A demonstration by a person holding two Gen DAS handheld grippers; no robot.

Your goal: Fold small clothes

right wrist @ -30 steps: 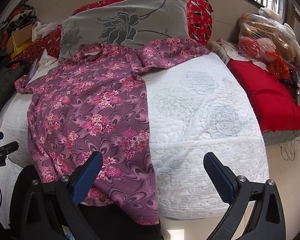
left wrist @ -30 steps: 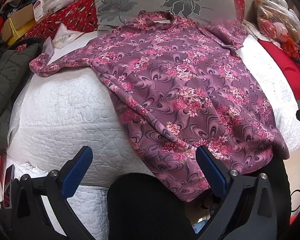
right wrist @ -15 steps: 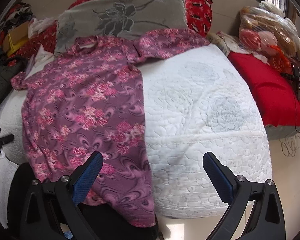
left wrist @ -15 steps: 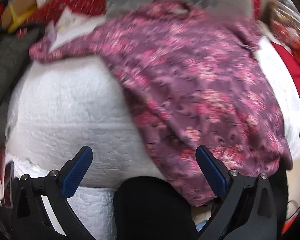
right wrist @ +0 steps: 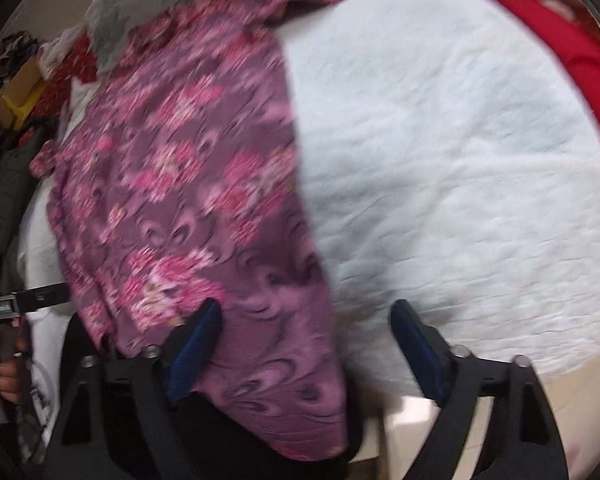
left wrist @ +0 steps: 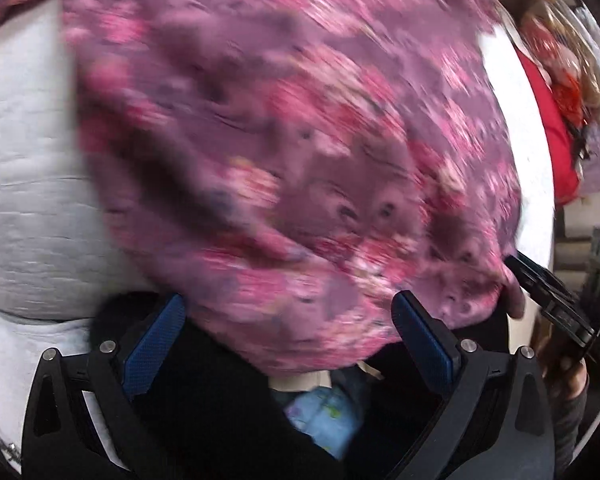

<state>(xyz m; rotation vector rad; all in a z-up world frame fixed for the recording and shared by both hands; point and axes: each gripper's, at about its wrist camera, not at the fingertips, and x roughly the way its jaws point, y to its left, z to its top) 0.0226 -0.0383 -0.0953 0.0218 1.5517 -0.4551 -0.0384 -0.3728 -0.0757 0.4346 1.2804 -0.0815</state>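
floral shirt [right wrist: 172, 184] between closing right claw [right wrist: 306, 344]

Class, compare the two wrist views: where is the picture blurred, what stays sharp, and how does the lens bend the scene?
Left wrist: shirt badly motion-smeared, gripper sharp. Right wrist: shirt and bed milder blur, gripper crisp; fisheye bulges both, corners dark.

1. Floral shirt [left wrist: 284, 152]: pattern smeared by motion blur, left wrist view; collar & sleeves cut off at top edge.
2. Shirt hem hangs over dark clothing [right wrist: 228, 440], hiding it, right wrist view.
3. White quilt [right wrist: 452, 168]: stitching blurred.
4. Light-blue item [left wrist: 324, 412] below hem: can't ID.
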